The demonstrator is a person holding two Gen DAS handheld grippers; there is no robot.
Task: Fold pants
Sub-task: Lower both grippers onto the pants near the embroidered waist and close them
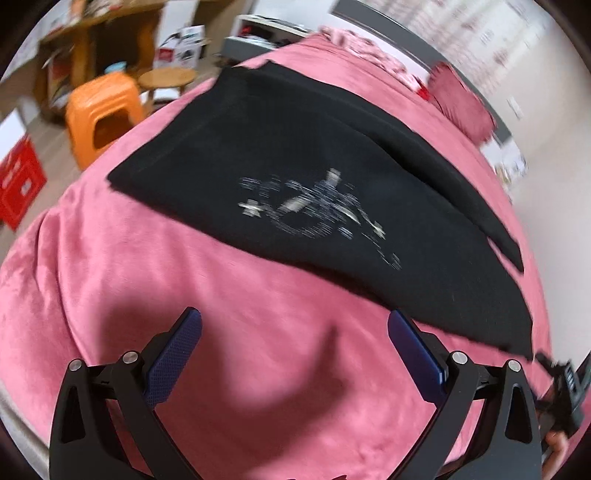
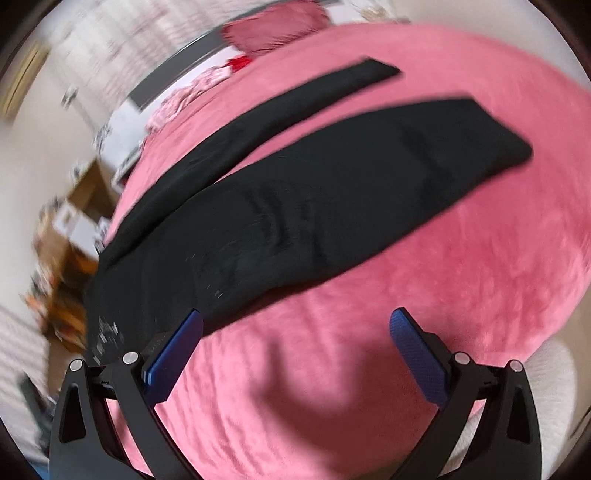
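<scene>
Black pants point(image 1: 295, 155) with a pale printed design point(image 1: 317, 210) lie spread flat on a pink blanket point(image 1: 129, 288). In the right wrist view the pants point(image 2: 332, 192) show two legs apart, the nearer one wide and the farther leg point(image 2: 280, 110) narrow. My left gripper point(image 1: 293, 325) hovers open over bare blanket just short of the pants' near edge. My right gripper point(image 2: 295, 325) is open too, its left fingertip point(image 2: 192, 325) close to the edge of the nearer leg. Neither holds anything. Both views are motion-blurred.
An orange plastic stool point(image 1: 99, 110), a round wooden stool point(image 1: 166, 79) and a red crate point(image 1: 18, 181) stand on the floor beyond the bed's far left. A pink pillow point(image 1: 461, 103) lies at the bed's far side. A wooden table point(image 1: 88, 33) stands behind.
</scene>
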